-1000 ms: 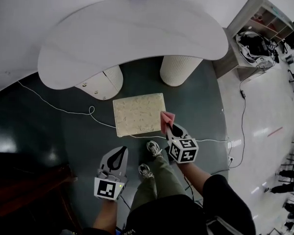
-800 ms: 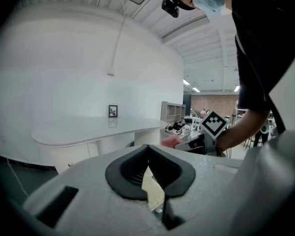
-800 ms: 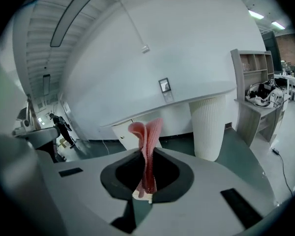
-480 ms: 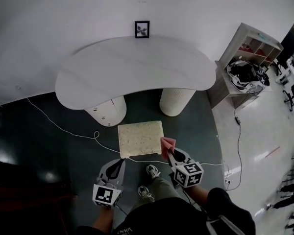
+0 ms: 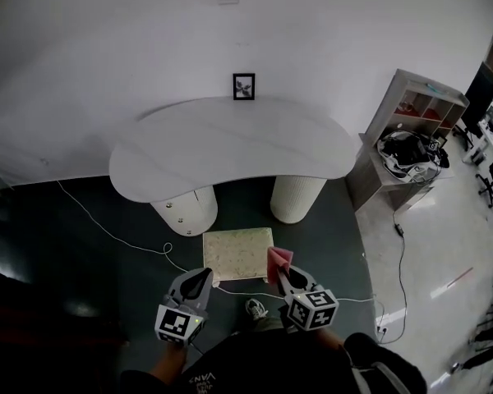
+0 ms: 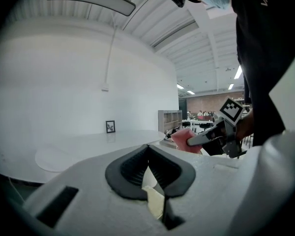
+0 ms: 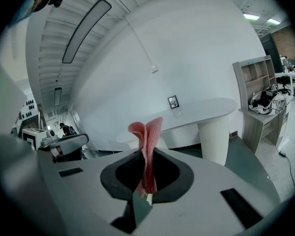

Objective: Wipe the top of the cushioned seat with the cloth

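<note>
Head view: the person stands over the cushioned seat point(image 5: 237, 253), a cream square on the dark floor point(image 5: 107, 286), at 6 o'clock from the white bench point(image 5: 230, 150). The right gripper point(image 5: 279, 273) is clamped on the pink cloth point(image 5: 278, 260), which sticks up from its tip. The cloth is right by the seat's right edge, near the seat's 4 o'clock corner. It is not clear if it touches the seat. The seat lies at about 10 o'clock from the right gripper and at 1 o'clock from the left gripper point(image 5: 203, 277), close to both. It looks like the wiping has yet to start. To do it well, the person should press the cloth flat on the top, hold it tight so it does not slip out, and sweep toward 9 o'clock in rows until the whole top is covered.

Left gripper view: the left gripper point(image 6: 148, 150) has its jaws together with nothing held. A cream patch shows through the small gap below them, and it may be the seat. The right gripper point(image 6: 189, 142) with the cloth point(image 6: 182, 136) shows at 2 o'clock. This free gripper could steady the seat if it slides.

Right gripper view: the right gripper point(image 7: 147, 181) squeezes the folded cloth point(image 7: 148, 134), which stands straight up at 12 o'clock. The seat does not show here, so it must be lower down. The gripper needs to tip down to meet it
</note>
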Demonstrator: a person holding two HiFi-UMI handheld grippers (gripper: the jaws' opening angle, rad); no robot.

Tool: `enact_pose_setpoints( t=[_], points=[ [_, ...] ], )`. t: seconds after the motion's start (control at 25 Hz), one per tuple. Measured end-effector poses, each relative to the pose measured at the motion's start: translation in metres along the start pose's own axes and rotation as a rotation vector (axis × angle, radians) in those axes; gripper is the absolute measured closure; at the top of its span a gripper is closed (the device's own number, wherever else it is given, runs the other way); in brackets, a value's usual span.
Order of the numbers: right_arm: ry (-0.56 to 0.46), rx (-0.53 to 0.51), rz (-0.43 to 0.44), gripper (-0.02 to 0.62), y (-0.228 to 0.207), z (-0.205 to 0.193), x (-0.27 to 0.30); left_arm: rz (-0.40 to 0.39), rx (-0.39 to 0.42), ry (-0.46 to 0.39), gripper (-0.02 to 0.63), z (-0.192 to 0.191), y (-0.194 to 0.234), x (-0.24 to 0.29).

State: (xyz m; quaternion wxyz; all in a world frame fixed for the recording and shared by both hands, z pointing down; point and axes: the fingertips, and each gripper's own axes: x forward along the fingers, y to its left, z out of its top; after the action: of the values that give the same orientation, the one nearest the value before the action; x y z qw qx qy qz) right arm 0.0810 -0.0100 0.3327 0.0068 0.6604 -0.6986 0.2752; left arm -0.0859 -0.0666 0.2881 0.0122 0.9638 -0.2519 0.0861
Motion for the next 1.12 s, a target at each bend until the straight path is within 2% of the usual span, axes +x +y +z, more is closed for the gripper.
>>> enact_pose_setpoints(
  t=[0.16,0.36,0.88,1.12],
  points=[
    [-0.047,-0.052,0.019,0.569,0.004,0.022,-0.005,0.008,0.031,0.021,0.589,0.019,-0.002,0.0],
    [-0.083,-0.12,0.048,0.569,0.009,0.044,-0.008,0.016,0.081,-0.006,0.589,0.022,-0.003,0.0],
    [-0.07,-0.185,0.095,0.569,0.03,0.066,-0.002,0.053,0.078,0.013,0.589,0.035,0.008,-0.011],
    [-0.069,-0.188,0.092,0.569,0.031,0.065,0.006,0.081,0.066,-0.011,0.589,0.031,0.017,-0.012]
  ],
)
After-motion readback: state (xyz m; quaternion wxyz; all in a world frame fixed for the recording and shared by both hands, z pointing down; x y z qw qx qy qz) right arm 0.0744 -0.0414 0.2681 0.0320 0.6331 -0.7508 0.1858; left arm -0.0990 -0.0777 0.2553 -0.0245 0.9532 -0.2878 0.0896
